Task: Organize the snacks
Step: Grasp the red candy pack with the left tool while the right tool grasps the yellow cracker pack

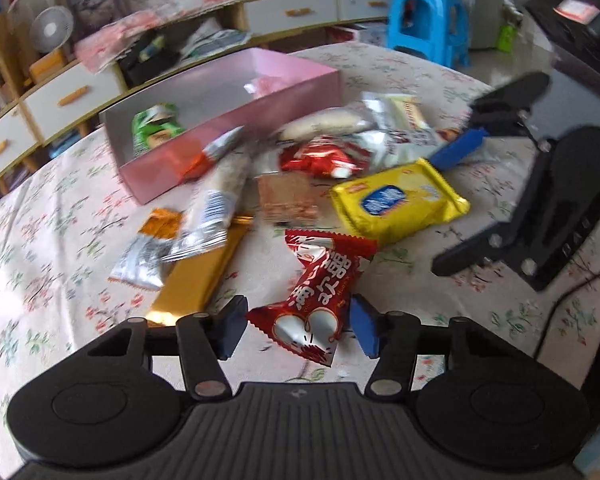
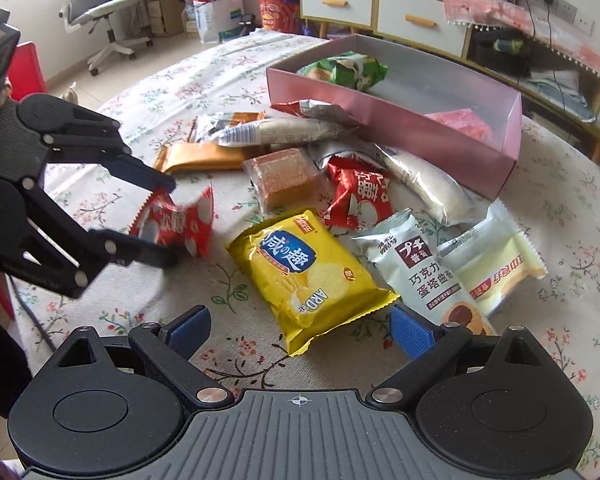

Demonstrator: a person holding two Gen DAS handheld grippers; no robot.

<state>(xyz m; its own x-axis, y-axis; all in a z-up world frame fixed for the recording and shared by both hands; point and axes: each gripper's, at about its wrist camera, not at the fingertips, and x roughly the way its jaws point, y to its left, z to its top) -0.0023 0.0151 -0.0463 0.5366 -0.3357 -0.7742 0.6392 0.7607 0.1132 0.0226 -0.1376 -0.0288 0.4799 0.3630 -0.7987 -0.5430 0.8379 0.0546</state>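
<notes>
A pink box point(image 1: 152, 184) point(image 2: 380, 96) stands on the flowered tablecloth with a green packet point(image 1: 156, 130) point(image 2: 348, 70) and a pink packet point(image 2: 460, 122) inside. Several loose snacks lie in front of it. My left gripper point(image 1: 296, 330) point(image 2: 160, 220) is open with its blue pads on either side of a red packet point(image 1: 320, 292) point(image 2: 180, 224), apart from it. My right gripper point(image 2: 300, 334) is open just short of the near end of a yellow packet point(image 2: 312, 272) point(image 1: 396, 200), not touching it; in the left wrist view only one blue pad of it shows.
Other snacks: a gold bar point(image 1: 200, 276) point(image 2: 204, 158), a brown square cake point(image 2: 286, 178), a second red packet point(image 2: 360, 196), white packets point(image 2: 420, 264), a long rice-roll packet point(image 1: 224, 184). A cable point(image 1: 560, 304) lies on the cloth. Cabinets and a blue stool point(image 1: 428, 20) stand behind.
</notes>
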